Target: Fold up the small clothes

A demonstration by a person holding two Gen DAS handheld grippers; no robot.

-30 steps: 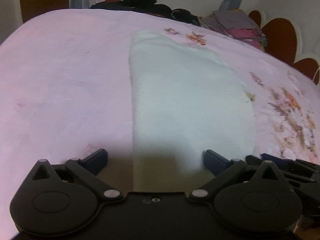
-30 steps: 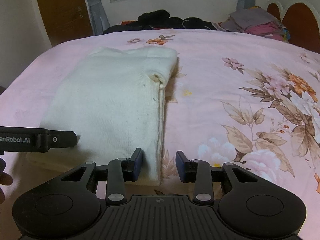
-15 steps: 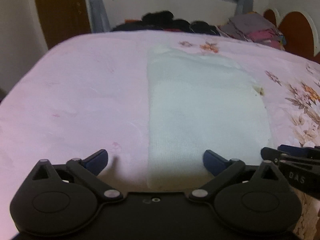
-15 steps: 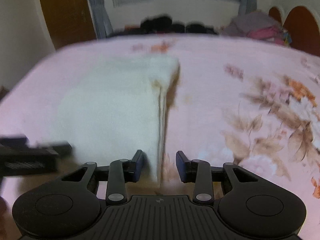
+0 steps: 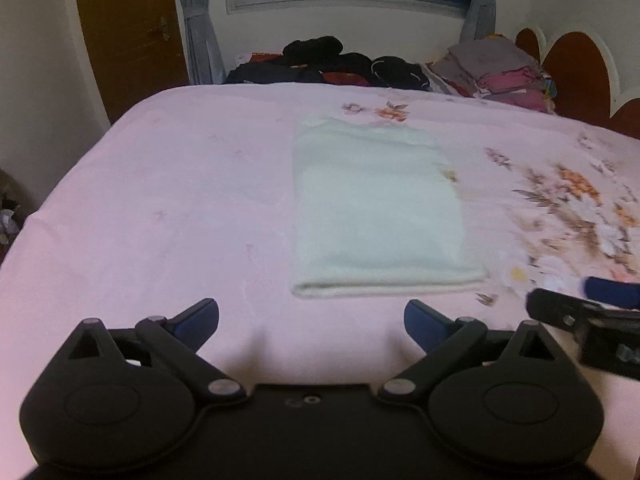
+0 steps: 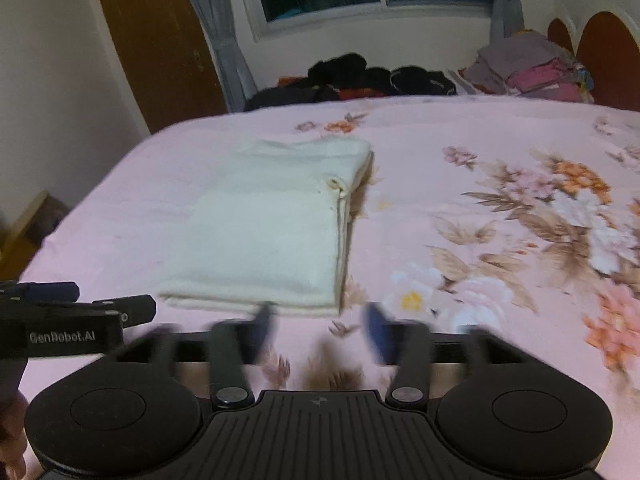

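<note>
A folded cream-white garment (image 5: 376,208) lies flat on the pink floral bedspread (image 5: 168,208); it also shows in the right wrist view (image 6: 276,232). My left gripper (image 5: 312,320) is open and empty, just short of the garment's near edge. My right gripper (image 6: 320,328) is open and empty, its blurred fingers just short of the garment's near right corner. The right gripper shows at the right edge of the left wrist view (image 5: 592,320). The left gripper shows at the left of the right wrist view (image 6: 60,320).
A heap of dark clothes (image 5: 336,64) and a stack of folded grey and pink clothes (image 5: 496,72) lie at the far end of the bed. A brown headboard (image 5: 576,76) stands at the right. A wooden door (image 5: 128,32) is at the far left.
Both grippers have pulled back from the garment and risen. The right gripper, which had its fingers either side of the garment's folded right edge, has opened wider and let go.
</note>
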